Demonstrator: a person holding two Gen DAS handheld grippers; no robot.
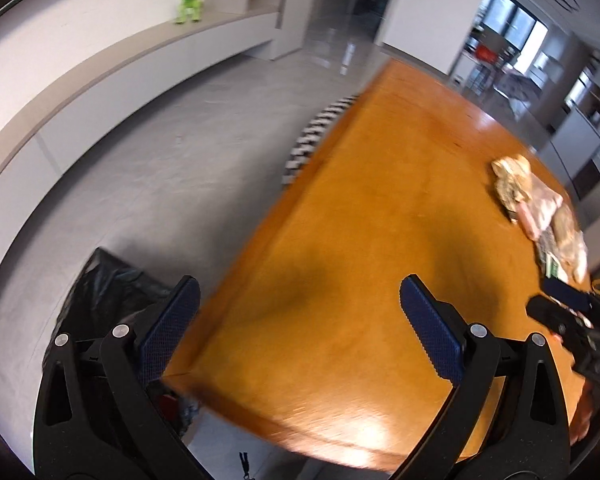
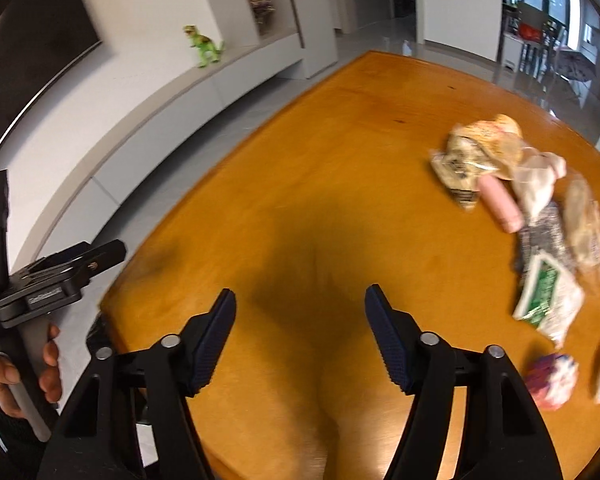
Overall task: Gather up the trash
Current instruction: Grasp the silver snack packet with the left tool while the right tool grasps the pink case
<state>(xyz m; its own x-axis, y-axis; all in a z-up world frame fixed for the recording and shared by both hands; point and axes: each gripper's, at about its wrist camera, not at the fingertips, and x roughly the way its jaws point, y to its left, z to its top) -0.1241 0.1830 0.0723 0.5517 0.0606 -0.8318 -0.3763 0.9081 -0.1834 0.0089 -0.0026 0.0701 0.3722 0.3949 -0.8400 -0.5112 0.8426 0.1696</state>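
Note:
A pile of crumpled wrappers and snack packets (image 2: 540,208) lies on the right side of the orange wooden table (image 2: 300,184); it also shows in the left wrist view (image 1: 540,208). A green-and-white packet (image 2: 548,296) and a purple-white wrapper (image 2: 552,376) lie nearer. My right gripper (image 2: 300,336) is open and empty above the table, left of the pile. My left gripper (image 1: 300,328) is open and empty over the table's near left corner. A black trash bag (image 1: 108,292) stands on the floor beside that corner.
A grey floor (image 1: 160,152) lies left of the table. A low wall shelf (image 2: 148,108) carries a green toy dinosaur (image 2: 204,46). A striped object (image 1: 316,132) sits by the table's far left edge. The right gripper's body (image 1: 572,320) shows in the left wrist view.

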